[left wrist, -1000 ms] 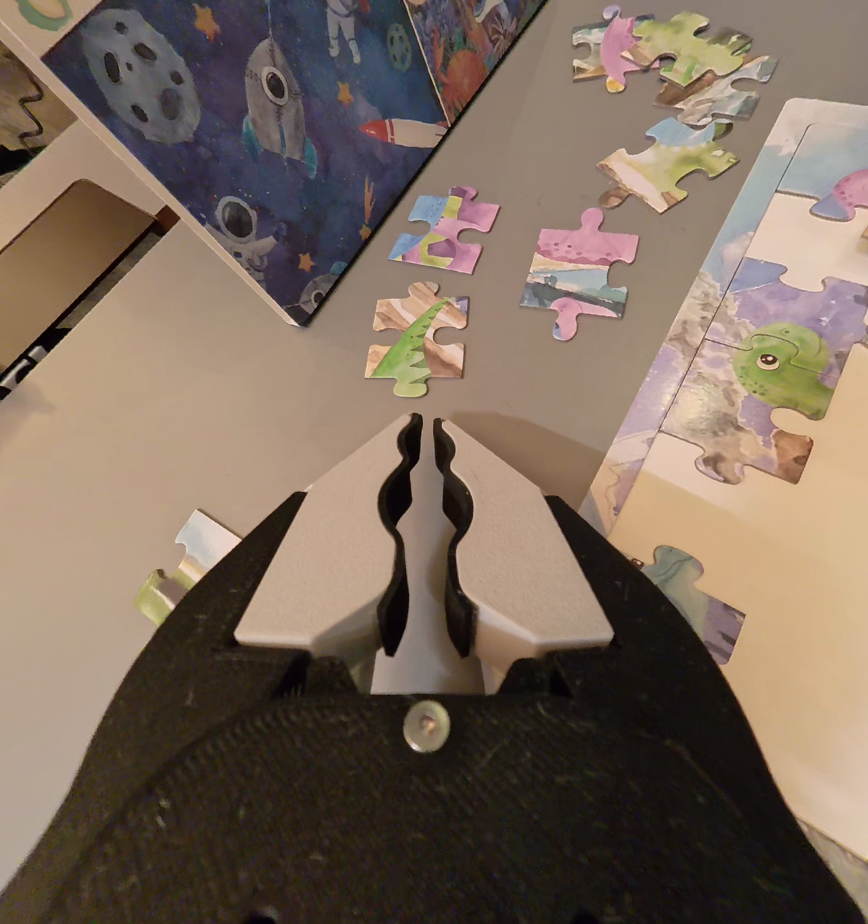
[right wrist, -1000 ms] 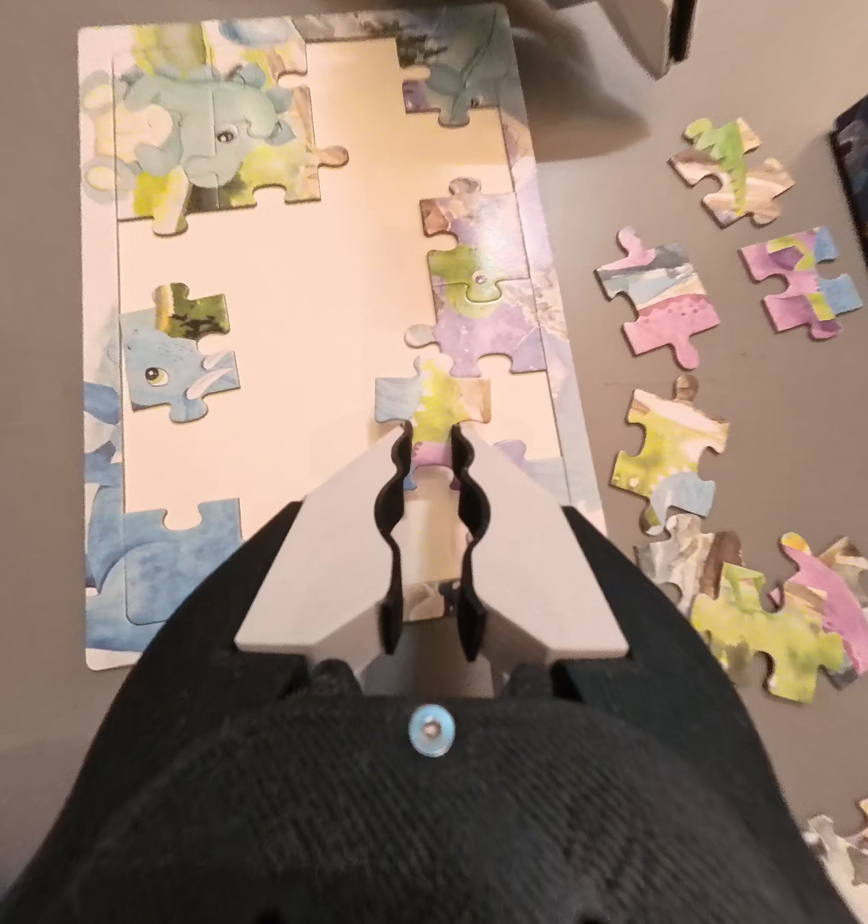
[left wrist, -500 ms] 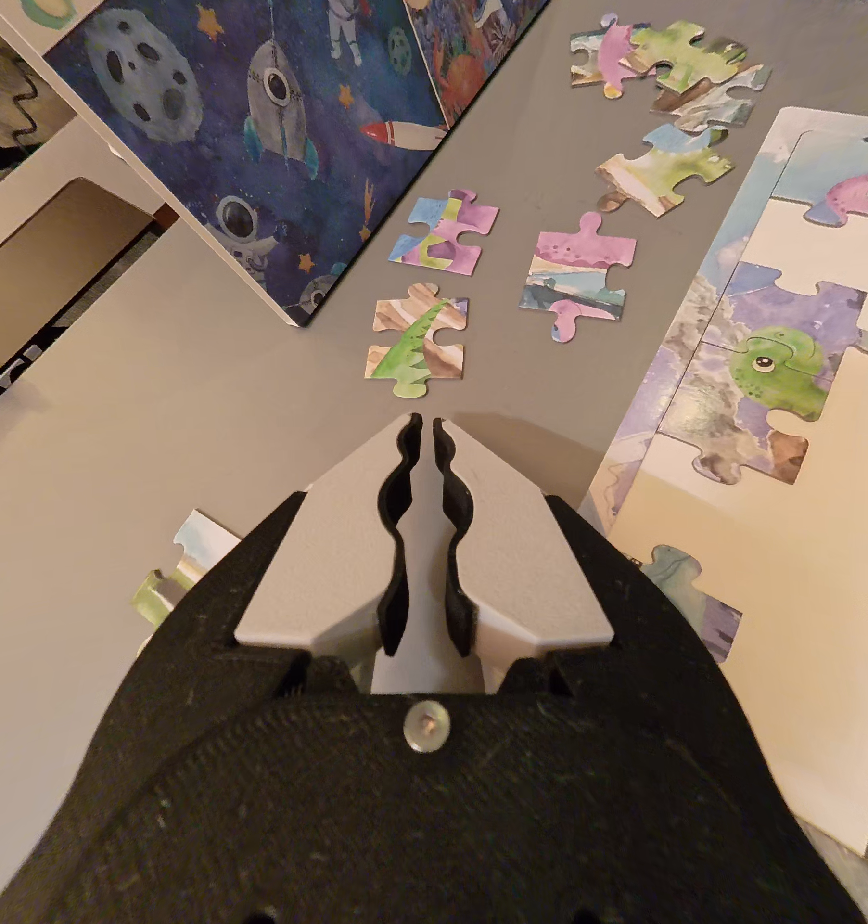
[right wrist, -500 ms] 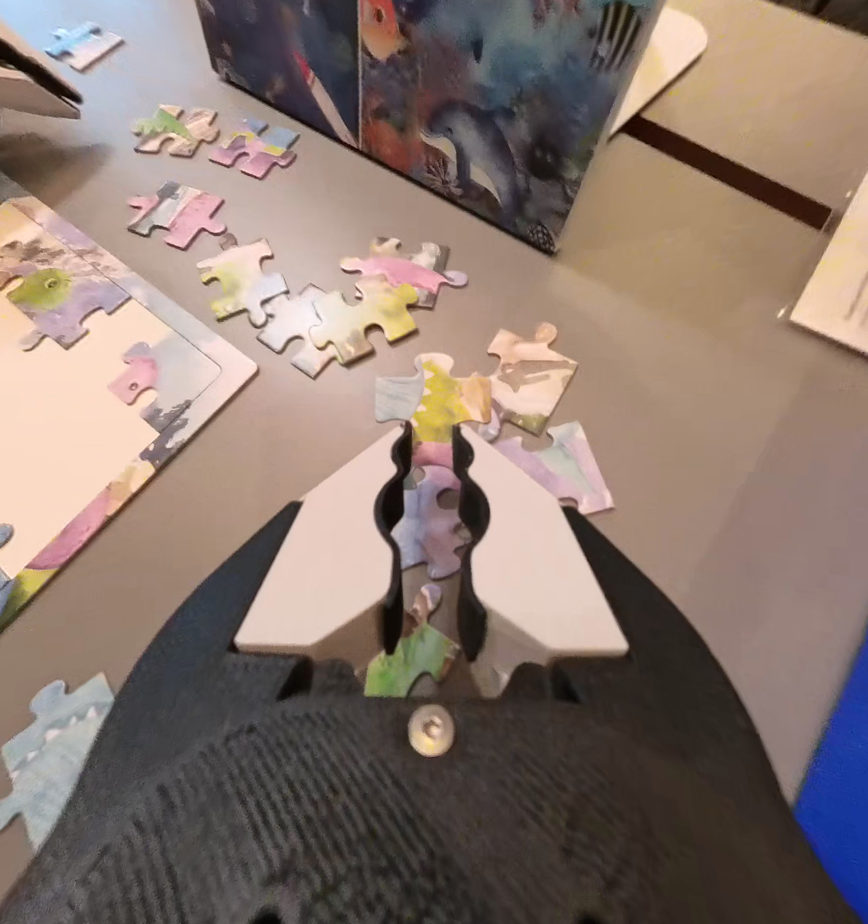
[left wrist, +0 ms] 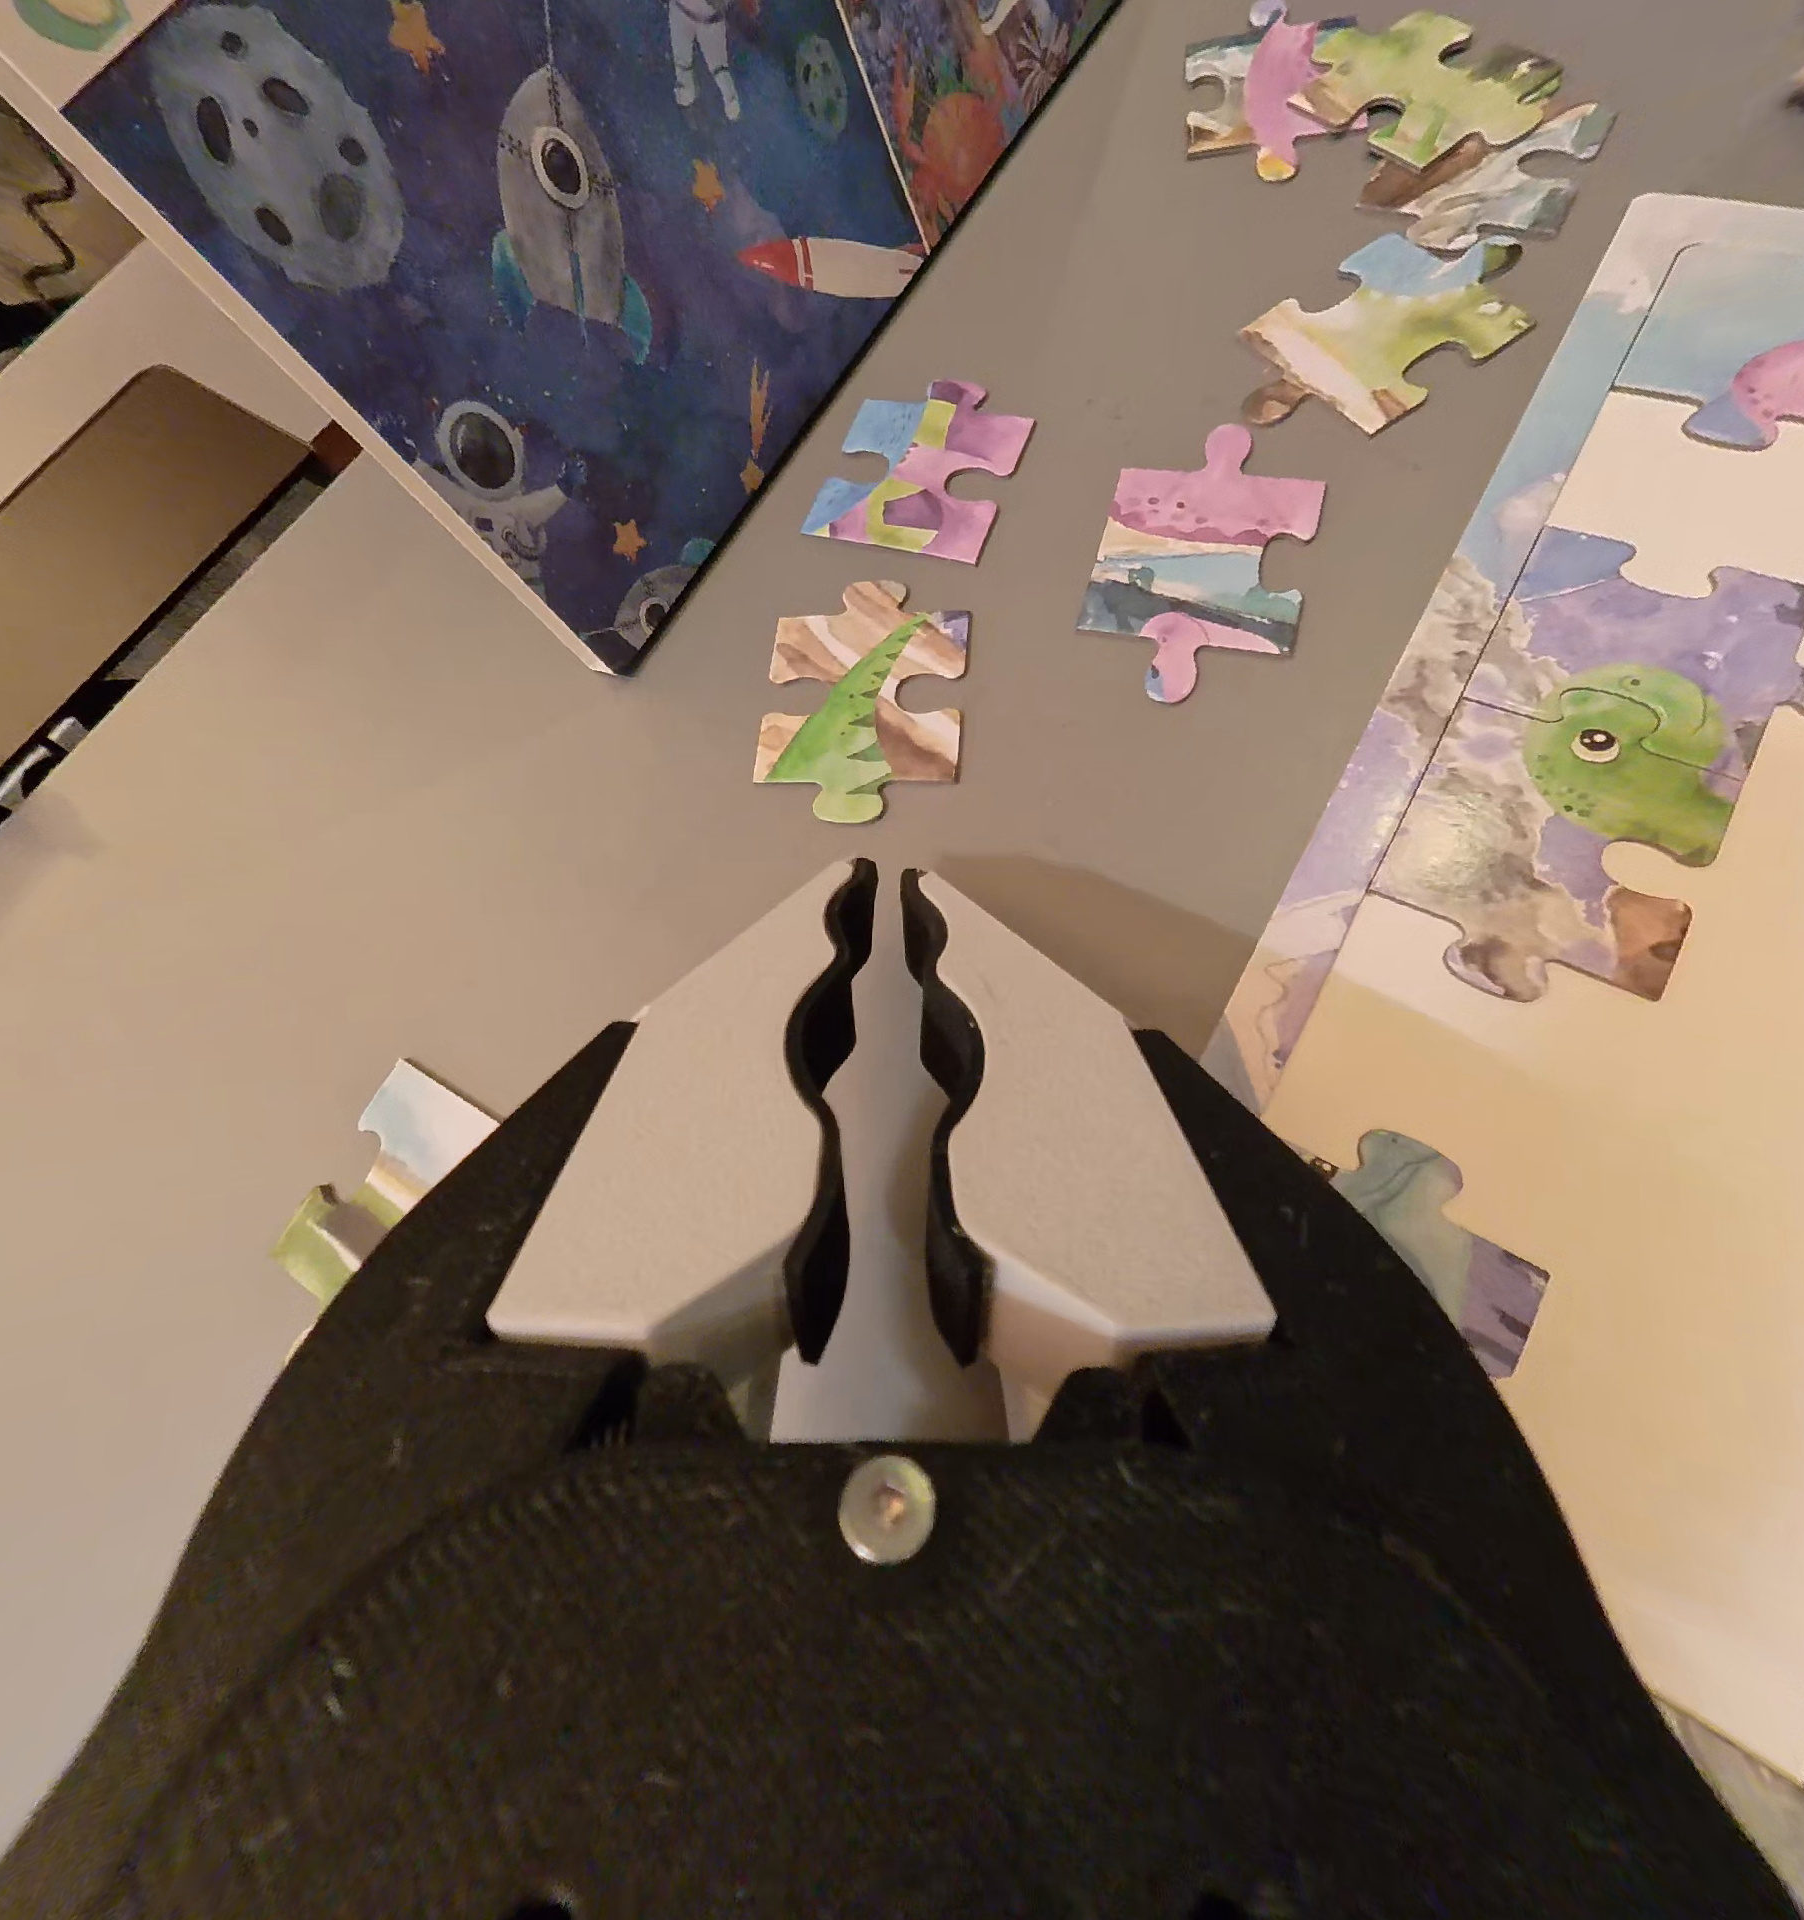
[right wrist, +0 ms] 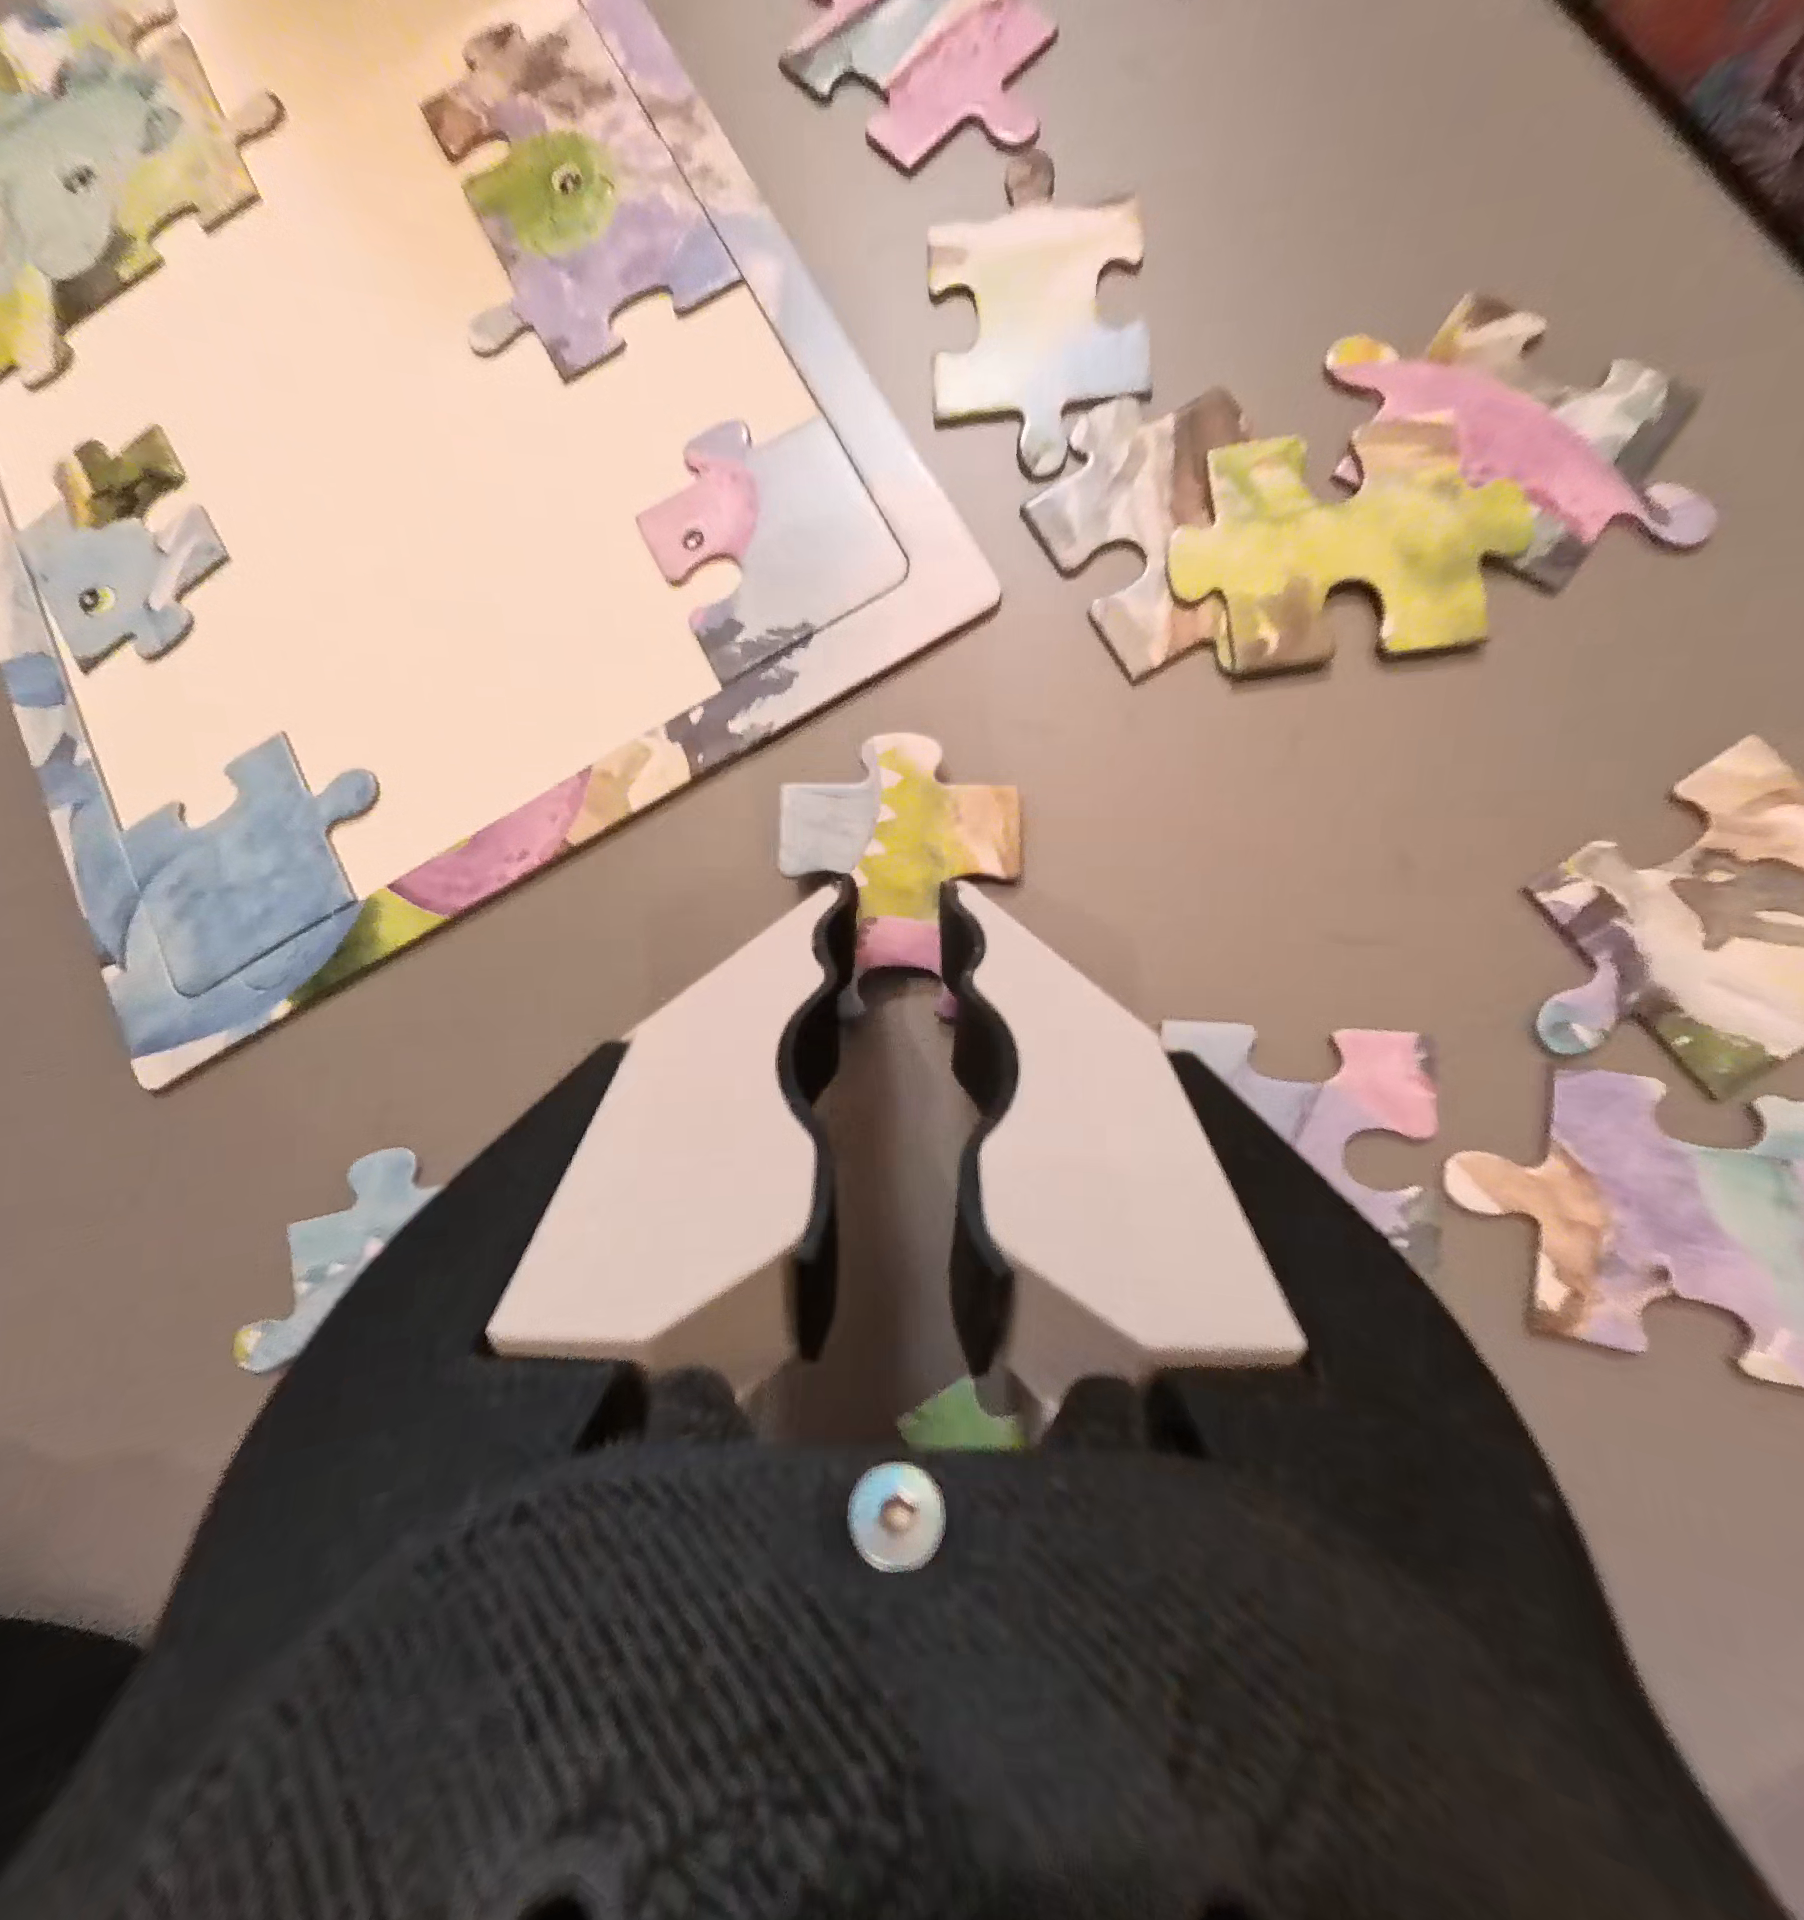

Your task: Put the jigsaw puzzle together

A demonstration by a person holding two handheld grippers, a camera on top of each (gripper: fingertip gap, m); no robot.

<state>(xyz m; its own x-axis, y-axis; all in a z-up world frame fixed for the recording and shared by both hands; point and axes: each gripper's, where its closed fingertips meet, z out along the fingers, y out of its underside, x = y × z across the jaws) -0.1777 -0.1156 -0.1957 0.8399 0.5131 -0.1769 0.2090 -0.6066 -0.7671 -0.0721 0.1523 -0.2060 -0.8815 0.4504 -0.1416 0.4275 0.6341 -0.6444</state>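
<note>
the right gripper (right wrist: 900, 891) is clamped on a yellow-green puzzle piece (right wrist: 903, 821), whose blue, green and tan head juts out past the fingertips and whose pink lower part sits between the black pads; the piece hangs just off the near corner of the puzzle tray (right wrist: 945, 582), above the grey table (right wrist: 1241, 852), though the blur makes it hard to tell whether it touches the table. inside the tray, a green-faced dinosaur section (right wrist: 576, 218) sits against the far right edge, a pink-headed piece (right wrist: 711, 520) fills the near right corner, a blue horned dinosaur piece (right wrist: 113, 592) lies toward the left edge, and a blue piece (right wrist: 233, 862) sits in the near left corner. loose pieces lie scattered on the table to the right of the tray, among them a yellow-green one (right wrist: 1376, 561) overlapping a grey one. the left gripper (left wrist: 879, 873) has its fingers nearly together, holding nothing, over bare table beside the tray's left edge (left wrist: 1324, 904). ahead of it lie a brown-and-green piece (left wrist: 862, 707), a pink striped piece (left wrist: 1199, 561) and a purple-and-blue piece (left wrist: 919, 473), near a space-themed box (left wrist: 482, 270) standing at the table's far edge.
</note>
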